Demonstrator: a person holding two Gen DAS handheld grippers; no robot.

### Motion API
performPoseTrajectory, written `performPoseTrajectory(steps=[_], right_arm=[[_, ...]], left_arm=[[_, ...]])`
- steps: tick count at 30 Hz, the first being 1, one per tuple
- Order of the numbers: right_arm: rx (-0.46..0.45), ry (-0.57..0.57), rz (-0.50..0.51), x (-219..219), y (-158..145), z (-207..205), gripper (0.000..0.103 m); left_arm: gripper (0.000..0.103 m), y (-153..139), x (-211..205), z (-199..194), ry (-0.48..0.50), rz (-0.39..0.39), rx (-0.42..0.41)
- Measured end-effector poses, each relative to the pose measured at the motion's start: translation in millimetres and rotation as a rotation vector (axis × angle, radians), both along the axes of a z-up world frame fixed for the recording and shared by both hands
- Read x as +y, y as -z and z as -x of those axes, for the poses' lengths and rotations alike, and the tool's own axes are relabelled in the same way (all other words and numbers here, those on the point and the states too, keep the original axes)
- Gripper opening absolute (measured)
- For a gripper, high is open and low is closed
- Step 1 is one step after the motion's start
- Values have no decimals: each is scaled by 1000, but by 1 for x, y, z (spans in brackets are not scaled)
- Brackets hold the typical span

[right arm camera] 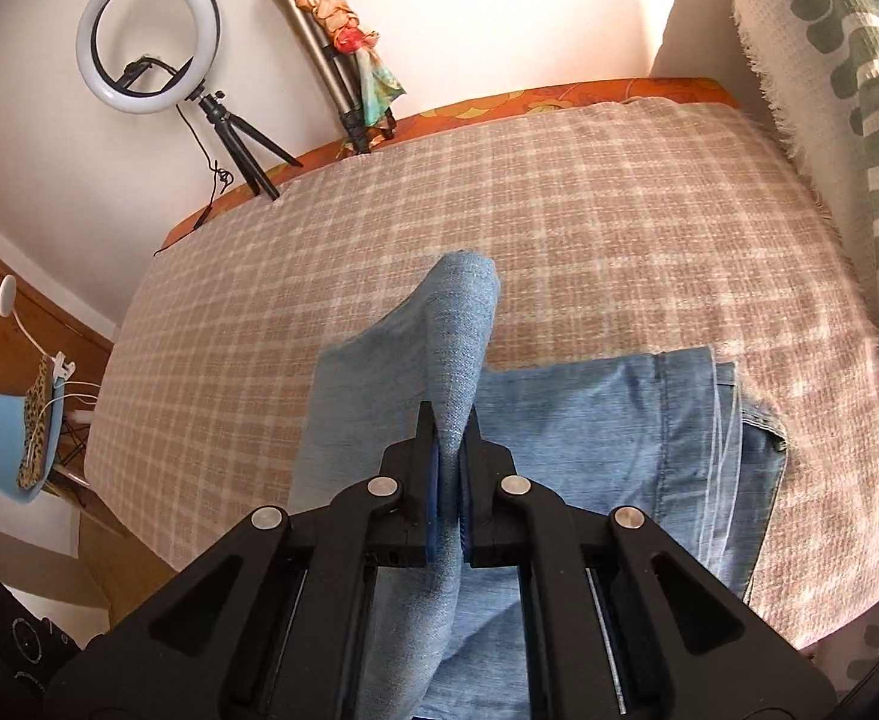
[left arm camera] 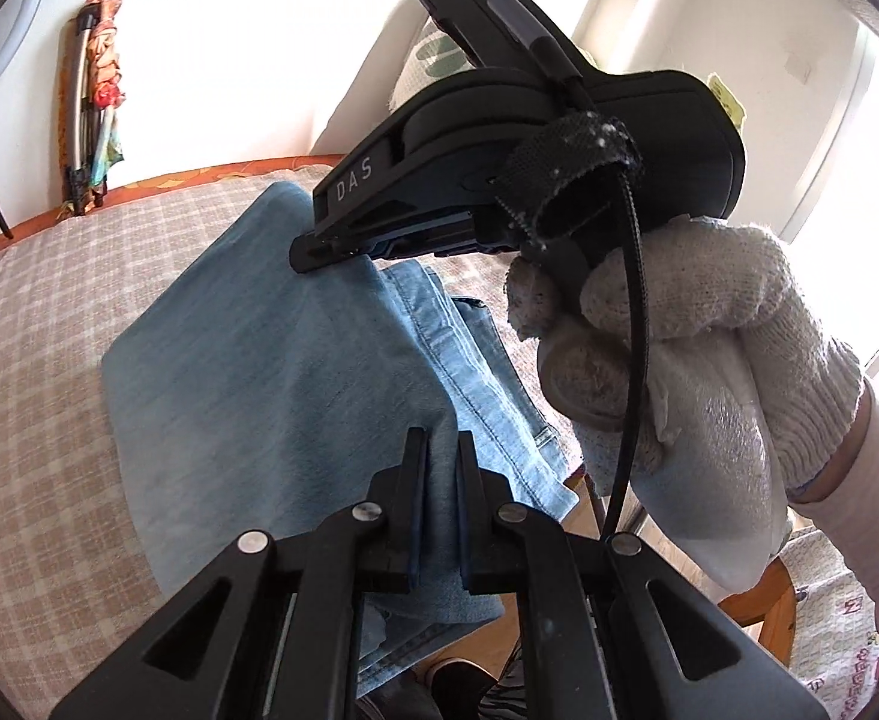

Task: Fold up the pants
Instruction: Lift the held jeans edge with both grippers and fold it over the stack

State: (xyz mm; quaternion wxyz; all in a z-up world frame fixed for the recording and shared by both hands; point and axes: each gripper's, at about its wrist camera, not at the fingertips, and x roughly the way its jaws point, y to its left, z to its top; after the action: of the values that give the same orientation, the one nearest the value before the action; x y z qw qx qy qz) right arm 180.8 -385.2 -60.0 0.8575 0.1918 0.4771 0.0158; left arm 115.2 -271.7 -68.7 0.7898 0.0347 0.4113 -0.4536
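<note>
Left wrist view had the left gripper (left arm camera: 442, 450) pinched tight on a fold of the light blue jeans (left arm camera: 271, 372), which lay partly doubled over on the checked cloth (left arm camera: 37, 360). Over there the right gripper (left arm camera: 331, 249), held in a white knit glove (left arm camera: 709, 360), was clamped on the denim's far edge too. Ring light (right arm camera: 148, 36) stood by the wall.

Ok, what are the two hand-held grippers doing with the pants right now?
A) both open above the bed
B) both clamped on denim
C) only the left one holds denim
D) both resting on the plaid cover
B: the left hand-held gripper and the right hand-held gripper each pinch a fold of the pants.
</note>
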Motion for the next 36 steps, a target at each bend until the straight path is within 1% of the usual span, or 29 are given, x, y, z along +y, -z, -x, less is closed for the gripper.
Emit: performPoseTrajectory(steps=[9, 17, 20, 23, 27, 29, 32, 33, 34, 35, 36], right_arm=[[-9, 54, 3, -38, 3, 20, 5], [8, 88, -2, -63, 19, 37, 5], [16, 97, -5, -69, 25, 40, 5], [19, 102, -4, -74, 27, 41, 5], [21, 106, 4, -77, 27, 38, 5], [21, 108, 8, -79, 28, 38, 5], [25, 115, 7, -84, 31, 38, 5], [27, 116, 2, -85, 33, 39, 5], [27, 116, -6, -87, 34, 39, 5], [26, 117, -12, -88, 36, 39, 5], [26, 116, -19, -89, 38, 40, 5]], left_arm=[[5, 6, -35, 4, 61, -18, -8], [5, 25, -55, -6, 104, -39, 21], [5, 31, -59, -23, 112, -40, 52], [6, 35, -61, -34, 118, -47, 58], [6, 40, -68, -40, 122, -49, 79], [10, 43, -73, -42, 143, -49, 88], [12, 52, -85, -48, 149, -92, 90], [16, 56, -90, -51, 154, -113, 92], [26, 62, -97, -52, 156, -139, 96], [31, 67, -101, -55, 150, -162, 105], [40, 71, -104, -58, 142, -179, 109]])
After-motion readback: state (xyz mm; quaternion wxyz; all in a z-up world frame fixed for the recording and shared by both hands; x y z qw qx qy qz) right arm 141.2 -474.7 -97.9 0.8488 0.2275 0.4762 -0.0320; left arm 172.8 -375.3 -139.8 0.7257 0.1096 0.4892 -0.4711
